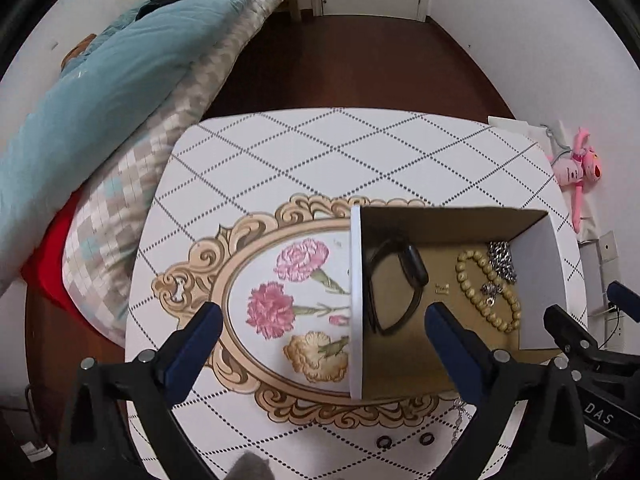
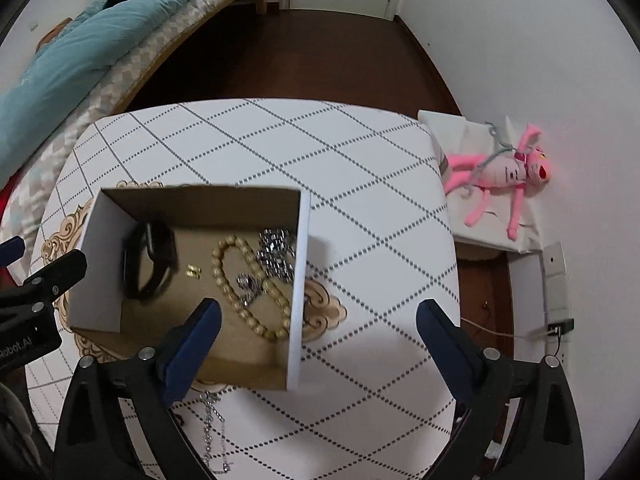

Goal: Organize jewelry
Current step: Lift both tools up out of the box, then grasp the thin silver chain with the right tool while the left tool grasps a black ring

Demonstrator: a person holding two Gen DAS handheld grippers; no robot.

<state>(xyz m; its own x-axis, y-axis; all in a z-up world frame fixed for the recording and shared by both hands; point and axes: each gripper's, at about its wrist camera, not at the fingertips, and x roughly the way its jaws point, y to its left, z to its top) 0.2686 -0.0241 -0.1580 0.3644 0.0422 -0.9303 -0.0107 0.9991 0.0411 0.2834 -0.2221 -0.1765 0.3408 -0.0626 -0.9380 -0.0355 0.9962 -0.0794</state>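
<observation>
Below both pairs of tongs lies the table [image 1: 320, 152], covered in a diamond-print cloth with a floral medallion; on it stands the open cardboard box [image 2: 304, 264], which receives the jewelry. The left gripper [image 1: 324, 320] straddles the box's left wall with its jaws spread wide and nothing between the pads; the right gripper [image 2: 318, 320] straddles the right wall, likewise spread and empty.

Inside the box, ahead of the fingertips, lie a black smart band [image 2: 150, 260], a loop of wooden beads [image 2: 248, 284], a silver chain bracelet [image 2: 276, 258] and a pair of small gold earrings [image 2: 194, 271]. Still outside, just beneath the right gripper's inner finger, trails a silver necklace [image 2: 212, 432]; two small dark rings [image 1: 404, 440] lie near the table's close edge, under the left gripper.

Risks, as judged: the light box is likely to slide or tip if either descending finger catches its wall; the thin necklace may slip from broad pads or snag on the box's near rim; the rings, being small, may be pushed off the edge.

Obstructions: the box's near wall stands between the tongs and its contents. A bed [image 1: 100, 100] sits far left, a pink plush toy [image 2: 504, 176] far right.
</observation>
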